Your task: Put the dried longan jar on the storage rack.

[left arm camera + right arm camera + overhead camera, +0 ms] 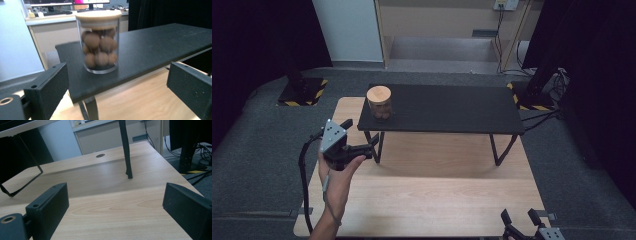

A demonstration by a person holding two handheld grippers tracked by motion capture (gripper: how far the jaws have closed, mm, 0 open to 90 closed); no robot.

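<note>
The high view shows a clear jar (379, 103) standing upright near the left end of a low black shelf (447, 107), which itself stands on thin black legs on a light wooden table (427, 195). The jar is a straight-sided cylinder with a flat, pale wooden lid, and it is filled with round brown balls packed almost up to the lid. In the left gripper view the jar (100, 41) is slightly blurred; its glass base rests flat on the shelf (155, 45), set back a little from the shelf's front edge and close to its corner.

The left gripper (362, 136), held in a hand (337, 182), sits in front of the shelf's left end, lower than the jar and just apart from it. Its jaws stand wide with nothing between them, and the jar shows in the gap farther off.

The right gripper (522, 219) is at the table's front edge, well apart from the shelf, toward its right end. Its jaws are also spread wide and empty above the bare table (112, 207), with one shelf leg (126, 150) ahead.
</note>
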